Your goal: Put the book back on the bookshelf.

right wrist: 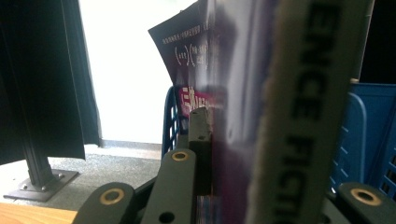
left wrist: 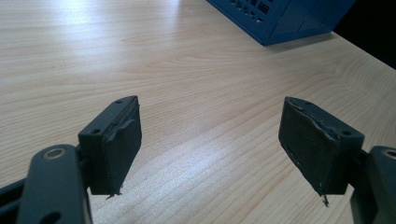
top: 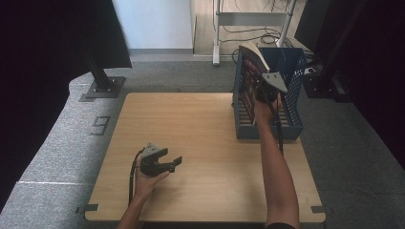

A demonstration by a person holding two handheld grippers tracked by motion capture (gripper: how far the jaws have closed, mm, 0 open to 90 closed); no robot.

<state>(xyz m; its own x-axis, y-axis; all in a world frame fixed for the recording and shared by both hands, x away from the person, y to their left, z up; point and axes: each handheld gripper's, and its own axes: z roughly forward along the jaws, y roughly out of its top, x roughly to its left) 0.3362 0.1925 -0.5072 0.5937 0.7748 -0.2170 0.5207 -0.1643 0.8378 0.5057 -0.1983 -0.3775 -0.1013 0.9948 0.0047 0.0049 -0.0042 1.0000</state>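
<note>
Left tongs (top: 173, 164) rest low with jaws spread wide; right tongs (top: 260, 88), arm outstretched, are clamped tight.

Light wood tabletop (top: 200, 138) on grey speckled carpet (top: 62, 143). Black curtains (top: 43, 57) hang at left and right, a black post on a bolted base plate (top: 102, 85) stands at left. White wall panel (top: 153, 24) behind (bright, washed out), metal stand legs (top: 217, 33) with loose cables (top: 248, 33) on the floor.
</note>
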